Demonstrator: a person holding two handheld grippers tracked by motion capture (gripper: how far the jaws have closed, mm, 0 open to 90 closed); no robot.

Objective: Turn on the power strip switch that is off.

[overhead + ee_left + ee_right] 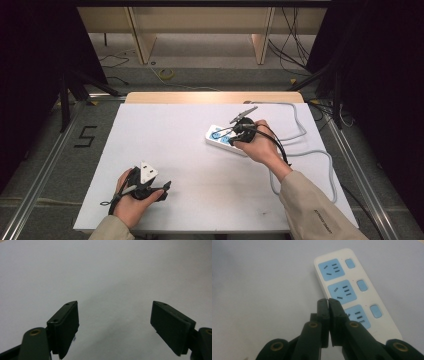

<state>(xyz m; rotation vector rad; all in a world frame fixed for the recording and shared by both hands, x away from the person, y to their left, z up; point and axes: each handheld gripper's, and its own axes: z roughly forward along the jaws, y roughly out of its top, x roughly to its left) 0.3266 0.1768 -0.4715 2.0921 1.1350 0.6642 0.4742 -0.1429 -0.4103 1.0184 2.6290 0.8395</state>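
I am logging: left gripper (115, 322) hovering over bare white bench (190, 150), jaws spread wide, nothing between. Right gripper (329, 302) jaws pressed together, empty, tips poised just above white power strip (359, 285) with blue sockets, its grey cable (305, 150) trailing behind right hand (260, 145).

The right hand (257, 145) covers the near end of the power strip (222, 137) in the high view; in the right gripper view the right gripper (329, 302) hides that strip's lowest socket, whose near end seems cut off below
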